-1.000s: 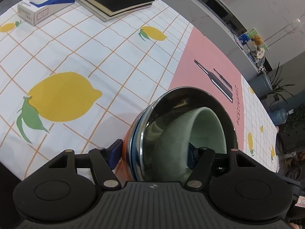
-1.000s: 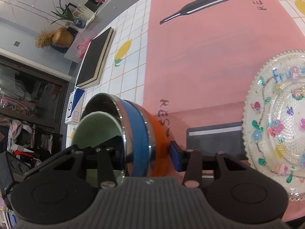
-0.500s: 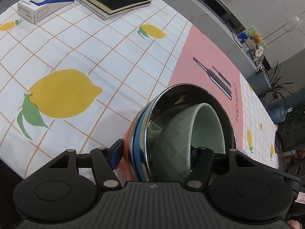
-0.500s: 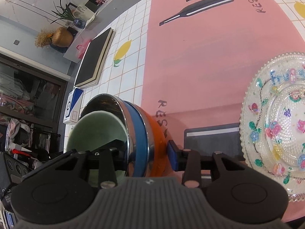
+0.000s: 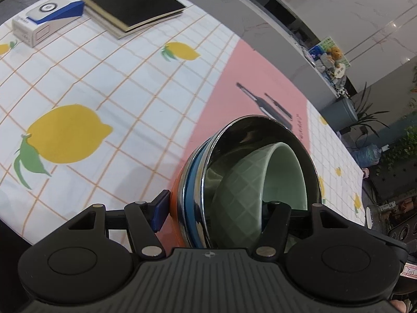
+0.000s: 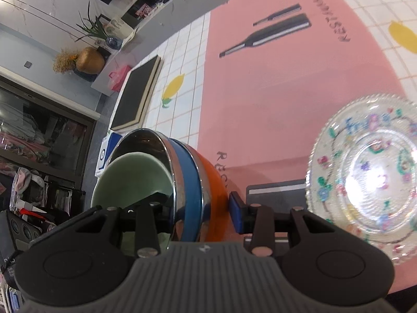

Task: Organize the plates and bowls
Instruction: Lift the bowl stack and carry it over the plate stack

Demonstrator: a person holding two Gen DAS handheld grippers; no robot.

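Note:
A nested stack of bowls hangs tilted on its side between my two grippers: an orange bowl [image 5: 174,208] outermost, then a blue one [image 5: 191,180], a steel one [image 5: 258,135], and a pale green ceramic bowl [image 5: 281,177] inside. My left gripper [image 5: 216,207] is shut on the stack, its blue pad on the orange outside and the other finger inside the green bowl. From the opposite side my right gripper [image 6: 199,208] is shut on the same stack [image 6: 187,177], one finger inside the steel bowl, the blue pad on the orange wall.
A clear glass plate [image 6: 370,177] with painted flowers lies on the pink placemat [image 6: 286,86] to the right. Black books [image 5: 133,5] and a white-and-blue box [image 5: 44,23] sit at the far edge of the lemon-print tablecloth [image 5: 104,83].
Both grippers have lifted the bowl stack a little off the table. The glass plate now sits further right in the right wrist view.

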